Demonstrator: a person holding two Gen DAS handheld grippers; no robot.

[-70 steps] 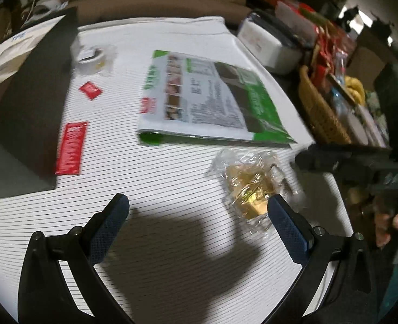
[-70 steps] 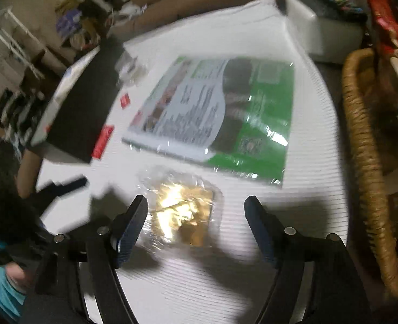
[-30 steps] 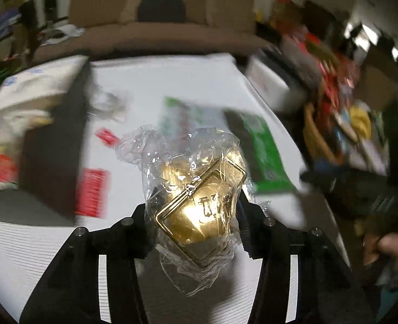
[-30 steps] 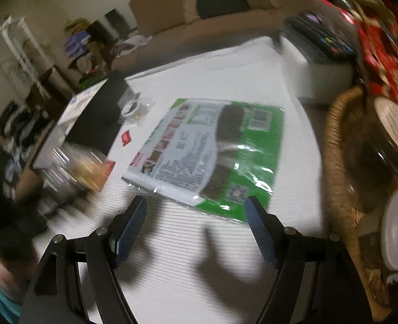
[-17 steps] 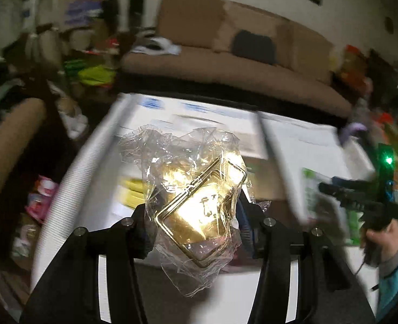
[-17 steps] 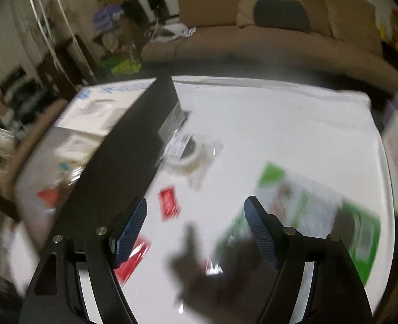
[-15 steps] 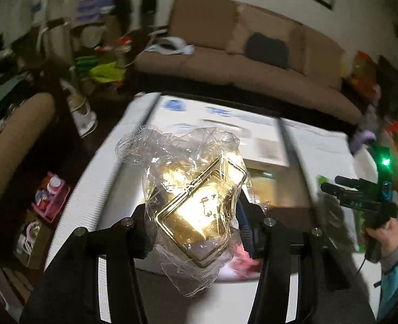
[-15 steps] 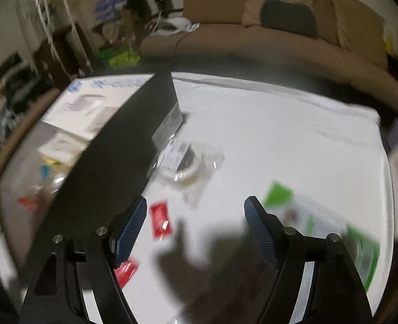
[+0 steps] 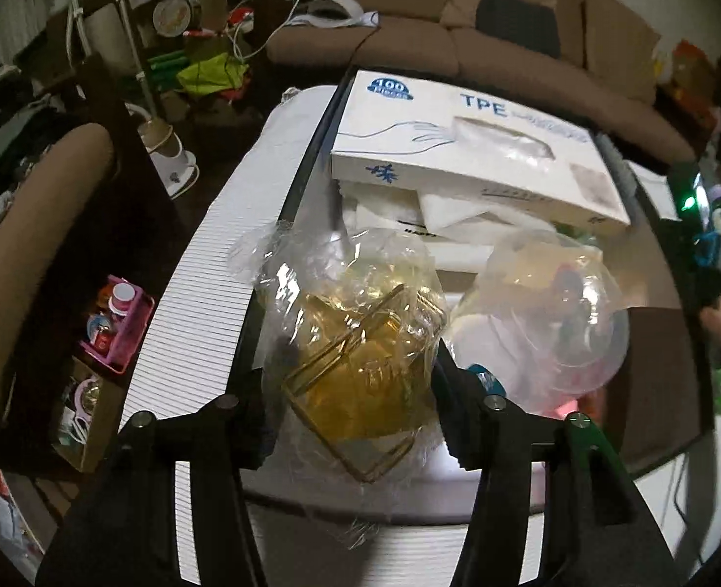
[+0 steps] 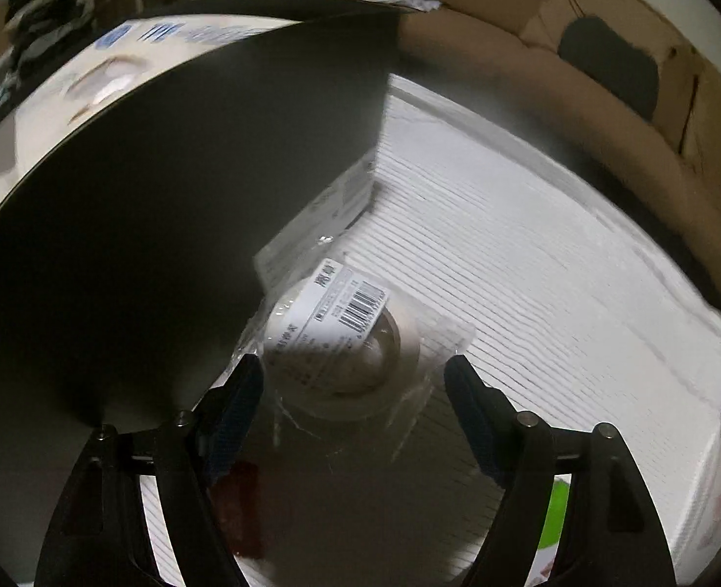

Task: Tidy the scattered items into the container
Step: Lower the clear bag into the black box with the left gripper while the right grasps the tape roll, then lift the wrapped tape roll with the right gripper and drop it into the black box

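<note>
Your left tongs (image 9: 355, 381) clench one gold clip in crinkled plastic (image 9: 360, 342), held tilted above the black container (image 9: 287, 191), near its one white box marked "TPE" and "100" (image 9: 473, 156). Your right tongs (image 10: 353, 381) gape around one bagged, barcoded tape roll (image 10: 346, 347), seemingly flat on the worktop (image 10: 531, 283) beside the container.

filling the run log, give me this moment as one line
left tongs: shut on gold packet, over black box | right tongs: open around tape roll
</note>
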